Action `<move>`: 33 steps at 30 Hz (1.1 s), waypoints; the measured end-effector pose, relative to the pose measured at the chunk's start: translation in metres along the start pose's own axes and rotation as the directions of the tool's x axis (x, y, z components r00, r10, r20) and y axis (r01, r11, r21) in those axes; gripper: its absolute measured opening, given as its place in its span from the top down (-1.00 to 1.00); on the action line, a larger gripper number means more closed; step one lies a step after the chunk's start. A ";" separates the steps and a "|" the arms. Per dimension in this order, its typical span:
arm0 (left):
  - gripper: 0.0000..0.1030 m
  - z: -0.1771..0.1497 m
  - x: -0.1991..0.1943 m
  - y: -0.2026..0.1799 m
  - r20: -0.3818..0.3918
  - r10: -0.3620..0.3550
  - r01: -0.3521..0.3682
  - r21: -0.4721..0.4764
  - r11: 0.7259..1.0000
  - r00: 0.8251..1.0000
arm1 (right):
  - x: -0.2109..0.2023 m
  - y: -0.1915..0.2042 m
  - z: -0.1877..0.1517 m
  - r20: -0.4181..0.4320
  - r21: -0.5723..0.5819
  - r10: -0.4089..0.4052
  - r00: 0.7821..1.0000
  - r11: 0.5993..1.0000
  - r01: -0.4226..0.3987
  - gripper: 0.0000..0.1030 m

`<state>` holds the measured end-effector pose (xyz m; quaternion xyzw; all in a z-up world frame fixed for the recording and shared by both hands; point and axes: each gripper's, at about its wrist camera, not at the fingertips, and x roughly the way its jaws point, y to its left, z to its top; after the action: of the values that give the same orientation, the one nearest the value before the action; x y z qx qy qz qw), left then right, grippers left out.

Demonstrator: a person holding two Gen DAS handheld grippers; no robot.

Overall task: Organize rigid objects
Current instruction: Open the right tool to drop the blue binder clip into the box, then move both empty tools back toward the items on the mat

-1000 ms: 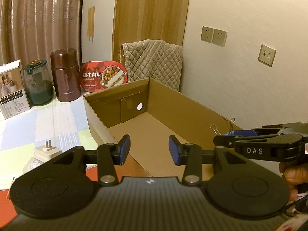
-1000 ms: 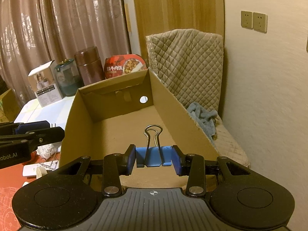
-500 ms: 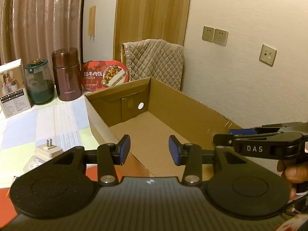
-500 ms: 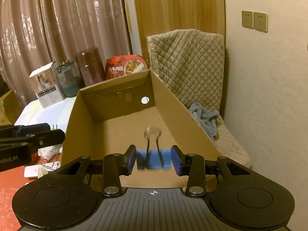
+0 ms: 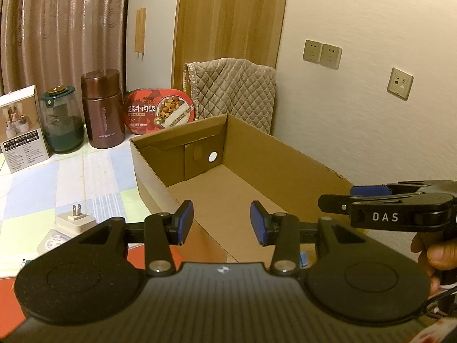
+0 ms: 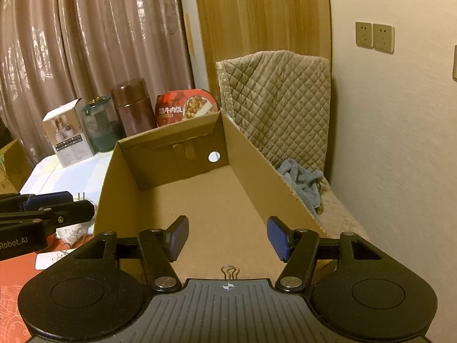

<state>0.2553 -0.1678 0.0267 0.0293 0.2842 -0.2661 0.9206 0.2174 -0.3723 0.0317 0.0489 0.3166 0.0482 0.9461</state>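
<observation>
Inside the cardboard box point(image 6: 160, 154), at its near end, lies the binder clip point(image 6: 230, 272); only its wire handles show above the right gripper point(image 6: 227, 238) body. The right gripper's jaws have just been opening and now stand apart with nothing between them; the clip has dropped clear. The left gripper point(image 5: 222, 223) hangs over the box's near left wall, jaws partly apart and empty. The clip is judged light, stiff and springy, with smooth steel that may slip; the flat blue body offers a surer hold than the thin wire loops. The box walls are thin card and would probably flex or slide if knocked. Much of the box floor that shows is bare, so room for placing more looks ample. On the table left of the box, a white plug point(image 5: 76, 221) sits just beside the wall, leaving little clearance for a pad on that side.
</observation>
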 end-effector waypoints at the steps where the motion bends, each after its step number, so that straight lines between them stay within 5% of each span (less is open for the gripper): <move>1: 0.26 0.000 0.000 0.000 0.000 0.000 0.000 0.000 1.000 1.000 | 0.000 0.000 0.000 0.000 -0.001 0.000 1.000 1.000 0.000 -0.12; 19: 0.25 -0.001 -0.013 0.016 0.024 0.036 -0.036 -0.025 0.999 0.999 | -0.005 0.007 0.003 0.023 -0.009 0.005 1.000 1.000 -0.004 -0.12; 33: 0.07 -0.014 -0.054 0.073 0.040 0.177 -0.172 -0.099 0.980 0.983 | -0.019 0.040 0.006 0.102 -0.054 0.090 0.991 0.995 -0.085 -0.12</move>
<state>0.2472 -0.0772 0.0367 0.0040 0.2702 -0.1711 0.9475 0.2037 -0.3357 0.0527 0.0415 0.2629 0.0950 0.9592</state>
